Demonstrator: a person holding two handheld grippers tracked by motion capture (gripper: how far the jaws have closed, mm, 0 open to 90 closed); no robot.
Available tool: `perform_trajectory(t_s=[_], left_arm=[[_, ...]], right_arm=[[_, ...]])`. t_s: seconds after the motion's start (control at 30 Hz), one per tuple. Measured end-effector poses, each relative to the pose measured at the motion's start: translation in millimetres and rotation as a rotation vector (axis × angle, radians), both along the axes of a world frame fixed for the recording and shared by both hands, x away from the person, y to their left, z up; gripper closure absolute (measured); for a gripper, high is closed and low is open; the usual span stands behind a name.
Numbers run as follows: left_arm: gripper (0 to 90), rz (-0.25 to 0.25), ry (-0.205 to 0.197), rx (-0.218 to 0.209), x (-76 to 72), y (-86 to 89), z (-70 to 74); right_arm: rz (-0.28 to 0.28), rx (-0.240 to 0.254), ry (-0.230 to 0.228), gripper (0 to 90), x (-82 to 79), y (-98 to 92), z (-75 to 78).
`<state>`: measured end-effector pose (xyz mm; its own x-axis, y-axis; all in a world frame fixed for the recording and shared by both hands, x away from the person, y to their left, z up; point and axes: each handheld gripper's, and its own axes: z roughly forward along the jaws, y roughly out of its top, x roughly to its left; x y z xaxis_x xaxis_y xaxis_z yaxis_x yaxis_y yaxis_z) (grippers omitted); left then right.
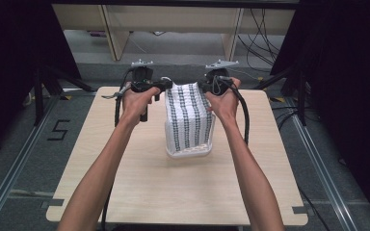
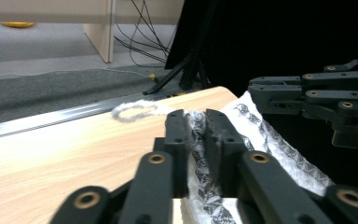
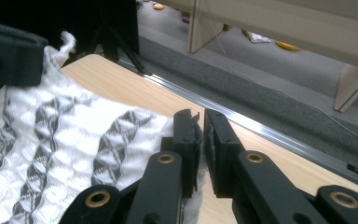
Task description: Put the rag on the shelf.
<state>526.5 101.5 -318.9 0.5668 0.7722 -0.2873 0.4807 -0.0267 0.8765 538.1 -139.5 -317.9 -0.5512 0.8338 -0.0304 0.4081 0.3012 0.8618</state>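
A white cloth with dark patterned stripes hangs stretched above the middle of the wooden table, its lower end resting on the tabletop. My left gripper is shut on its top left corner, and the cloth is pinched between the black jaws, with a white loop sticking out beyond them. My right gripper is shut on the top right corner. In the right gripper view the cloth spreads left from the jaws. The other gripper shows at the right of the left gripper view.
The person's forearms reach in from the bottom of the high view. Cables trail from both grippers. Beyond the table's far edge lie a metal floor rail, grey carpet, wooden furniture legs and black tripod stands.
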Motion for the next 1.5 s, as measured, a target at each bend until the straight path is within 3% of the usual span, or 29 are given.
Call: perform_trajectory(t_s=[0.03, 0.07, 0.13, 0.17, 0.23, 0.53, 0.63, 0.67, 0.7, 0.93, 1.03, 1.3, 1.37, 1.5], left_arm=[[71.1, -0.011, 0.011, 0.02, 1.7, -1.4, -3.7], [62.4, -0.009, 0.023, 0.047, 3.0, -2.3, -5.7], [49.1, 0.024, 0.035, 0.082, 4.7, -2.5, -9.3], [42.2, 0.035, 0.047, 0.077, 5.2, -2.5, -10.5], [36.8, 0.043, 0.062, 0.081, 5.6, -0.1, -12.2], [34.5, 0.014, 0.075, 0.082, -0.8, 5.4, -13.4], [34.3, -0.001, 0.081, 0.096, -2.9, 5.7, -14.7], [34.1, -0.008, 0.084, 0.107, -3.4, 7.0, -14.7], [34.1, -0.009, 0.084, 0.104, -3.8, 7.6, -14.9], [32.9, -0.008, 0.088, 0.084, -6.7, 11.5, -15.7], [32.4, -0.017, 0.09, 0.097, -8.4, 15.0, -15.5], [31.2, -0.022, 0.082, 0.057, -17.4, 22.5, -15.7], [30.9, -0.024, 0.082, 0.065, -20.1, 24.4, -16.5], [30.0, -0.032, 0.08, 0.063, -24.3, 27.4, -16.8]], right_arm=[[-0.002, 0.005, -0.015, 82.3, 1.5, -0.8, -3.0], [-0.017, 0.002, -0.001, 78.9, 1.4, -1.9, -3.7], [-0.036, 0.014, 0.011, 70.6, 2.7, -2.7, -5.9], [-0.038, 0.008, 0.012, 67.1, 3.9, -4.3, -7.2], [-0.053, 0.01, 0.018, 62.3, 3.5, -6.3, -8.0], [-0.047, 0.028, 0.032, 59.7, -1.1, -19.4, -3.2], [-0.043, 0.028, 0.042, 59.2, -3.1, -22.7, -2.9], [-0.038, 0.028, 0.024, 59.1, -2.7, -23.7, -3.9], [-0.041, 0.044, 0.045, 59.1, -3.6, -24.6, -3.7], [-0.044, 0.049, 0.071, 58.9, -5.3, -30.4, -7.6], [-0.038, 0.045, 0.074, 58.6, -6.9, -32.4, -8.2], [-0.015, 0.066, 0.07, 56.0, -14.5, -37.6, -5.1], [-0.005, 0.05, 0.062, 55.0, -16.7, -39.1, -3.5], [0.007, 0.074, 0.074, 53.4, -22.3, -39.5, -3.2]])
